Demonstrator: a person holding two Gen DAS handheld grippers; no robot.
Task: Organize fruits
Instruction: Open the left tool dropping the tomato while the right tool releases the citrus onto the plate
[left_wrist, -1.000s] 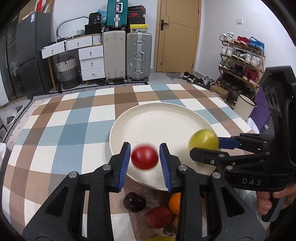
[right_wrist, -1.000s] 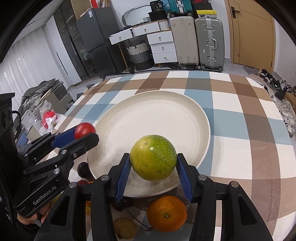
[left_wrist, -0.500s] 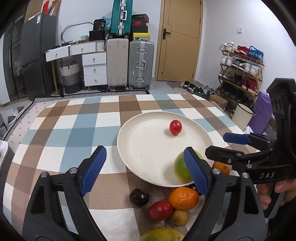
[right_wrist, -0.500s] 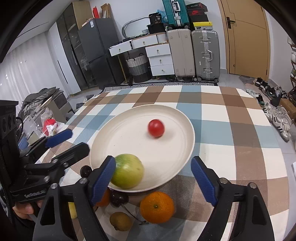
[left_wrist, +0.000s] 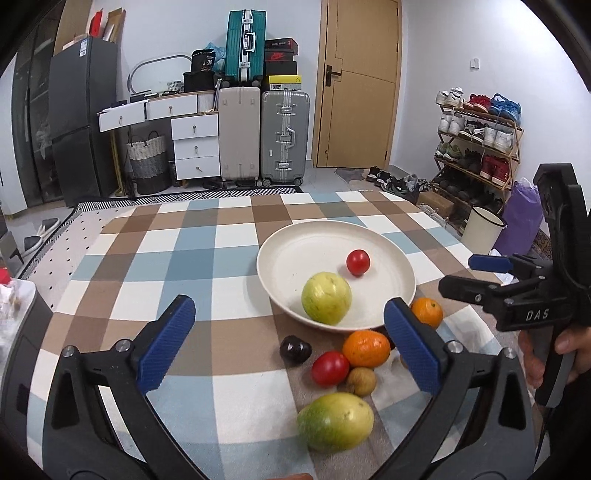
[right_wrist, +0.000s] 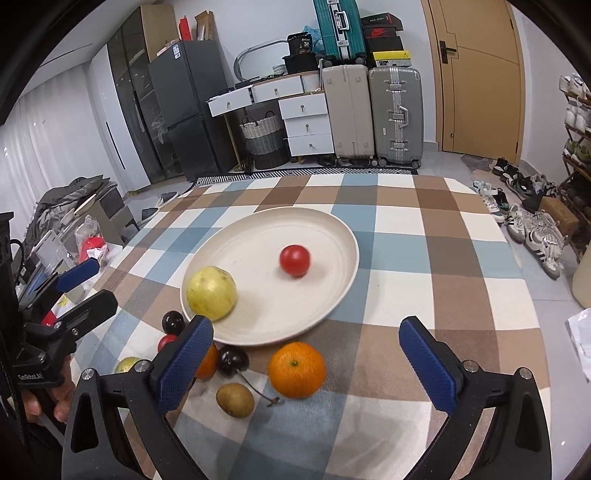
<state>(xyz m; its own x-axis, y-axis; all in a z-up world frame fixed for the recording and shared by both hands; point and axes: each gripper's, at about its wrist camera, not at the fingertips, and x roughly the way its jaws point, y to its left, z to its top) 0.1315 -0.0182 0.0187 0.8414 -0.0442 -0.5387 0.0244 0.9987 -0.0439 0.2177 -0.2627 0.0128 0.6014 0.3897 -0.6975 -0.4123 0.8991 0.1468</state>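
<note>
A: How far along is the fruit sorting?

B: Two pieces are on the cream plate (left_wrist: 400, 275): a small red tomato (left_wrist: 358, 261) towards its far side and a yellow-green round fruit (left_wrist: 326, 303) by its near rim. I judge that as an early stage.

A: And what is left on the checked tablecloth (left_wrist: 155, 266)?

B: A cluster just near the plate's front edge: an orange (right_wrist: 296, 369), a second orange (left_wrist: 366, 348) left of it, a red tomato (left_wrist: 330, 368), a dark plum (left_wrist: 294, 350), a dark cherry (right_wrist: 232, 361) with its stalk, a small brown fruit (right_wrist: 235, 400), and a large green-yellow mango (left_wrist: 335, 421) nearest of all.

A: Are the grippers carrying anything?

B: No. The left gripper (left_wrist: 288, 343) has its jaws opening, already very wide, with nothing pinched between the blue pads. The right gripper (right_wrist: 306, 363) is the same: jaws opening wide, empty, hanging over the near cluster.

A: So what remains?

B: Seven pieces, by my count, and the orange looks the easiest reach for the right side.
</note>
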